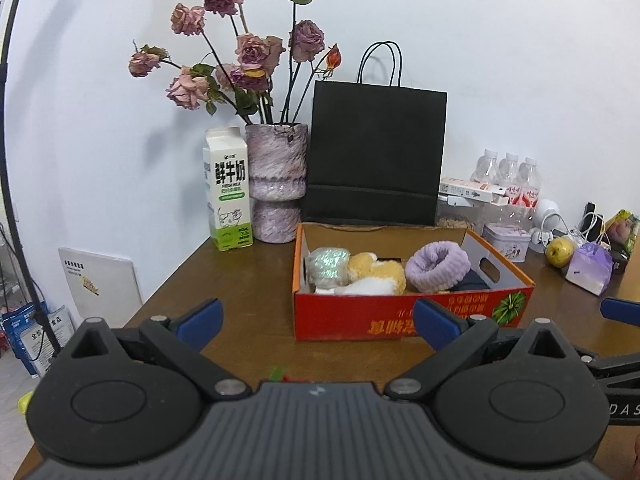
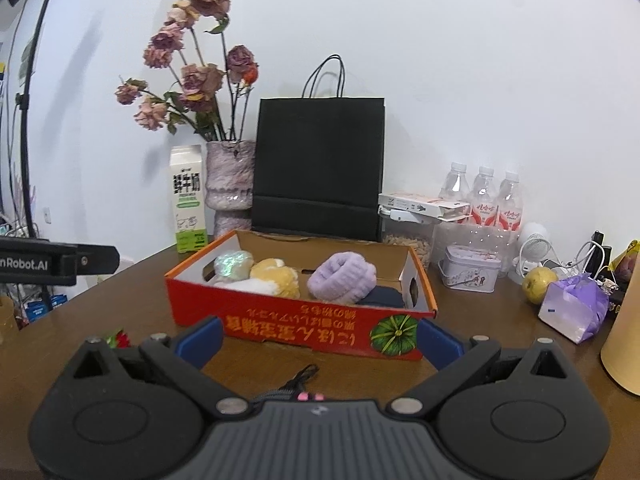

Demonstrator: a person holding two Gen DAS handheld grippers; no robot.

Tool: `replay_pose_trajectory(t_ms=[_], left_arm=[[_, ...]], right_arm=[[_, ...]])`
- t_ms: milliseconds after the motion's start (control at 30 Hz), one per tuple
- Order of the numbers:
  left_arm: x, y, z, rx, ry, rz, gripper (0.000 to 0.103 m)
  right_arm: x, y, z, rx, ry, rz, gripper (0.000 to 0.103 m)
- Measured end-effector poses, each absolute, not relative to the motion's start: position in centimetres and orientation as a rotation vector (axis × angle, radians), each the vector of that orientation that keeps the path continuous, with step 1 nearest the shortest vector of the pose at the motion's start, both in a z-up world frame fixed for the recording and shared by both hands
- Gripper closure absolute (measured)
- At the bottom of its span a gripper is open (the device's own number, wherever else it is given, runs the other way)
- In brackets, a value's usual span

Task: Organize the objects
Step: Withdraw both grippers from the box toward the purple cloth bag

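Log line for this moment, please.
left gripper open, empty | right gripper open, empty | red box ahead on table, purple scrunchie inside

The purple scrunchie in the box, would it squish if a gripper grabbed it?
Probably. The scrunchie looks plush and ribbed, so it would likely squash and feel light. It's a soft ring resting on other things in the box, so it might flop rather than roll.

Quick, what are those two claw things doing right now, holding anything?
Left gripper: open, holding nothing.
Right gripper: open, holding nothing.
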State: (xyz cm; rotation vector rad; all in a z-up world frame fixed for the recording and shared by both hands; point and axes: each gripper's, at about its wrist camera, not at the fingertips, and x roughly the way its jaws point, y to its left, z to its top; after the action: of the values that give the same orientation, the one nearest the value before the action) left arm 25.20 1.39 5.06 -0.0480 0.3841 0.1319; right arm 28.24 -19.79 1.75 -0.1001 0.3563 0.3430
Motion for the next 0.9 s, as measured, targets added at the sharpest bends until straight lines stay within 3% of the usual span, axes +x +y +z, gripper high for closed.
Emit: replay_pose_trajectory(t_ms=[900], left_arm=[[17.3,8.4,-1.3,-0.033,0.519,0.164,0.000]], right_arm=[[22.6,-14.2,-4.7,-0.167,0.580,0.443,0.000]])
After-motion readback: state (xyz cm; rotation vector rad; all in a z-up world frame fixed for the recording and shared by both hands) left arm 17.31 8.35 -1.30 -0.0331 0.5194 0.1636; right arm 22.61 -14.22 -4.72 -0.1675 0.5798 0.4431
